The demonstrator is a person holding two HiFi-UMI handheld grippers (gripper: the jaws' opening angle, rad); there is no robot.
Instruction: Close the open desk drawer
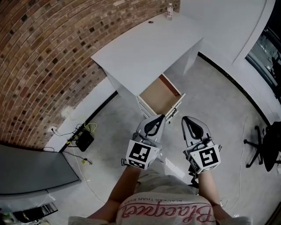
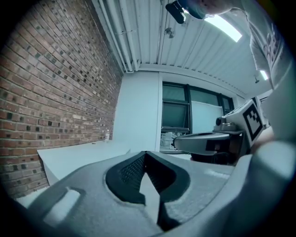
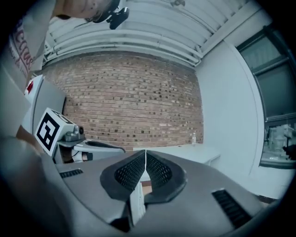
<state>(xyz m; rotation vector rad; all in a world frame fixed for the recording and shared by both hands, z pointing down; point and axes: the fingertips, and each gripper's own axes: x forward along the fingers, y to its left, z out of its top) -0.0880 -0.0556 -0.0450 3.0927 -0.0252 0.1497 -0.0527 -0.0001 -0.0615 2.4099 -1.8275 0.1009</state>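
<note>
A white desk [image 1: 145, 48] stands against the brick wall. Its drawer [image 1: 151, 103] is pulled out toward me and shows a bare brown inside behind a white front panel [image 1: 176, 107]. My left gripper [image 1: 160, 117] is shut and empty, with its tips just short of the drawer front's left end. My right gripper [image 1: 185, 118] is shut too, a little to the right of the drawer front and apart from it. In the left gripper view the shut jaws [image 2: 145, 153] point over the desk top [image 2: 78, 157]. The right gripper view has its shut jaws [image 3: 145, 152] aimed at the desk [image 3: 185, 152].
A small bottle [image 1: 169, 11] stands at the desk's far corner. Cables and a dark box [image 1: 83, 139] lie on the floor by the wall at left. An office chair [image 1: 265, 147] is at the right edge. A dark panel [image 1: 30, 171] fills the lower left.
</note>
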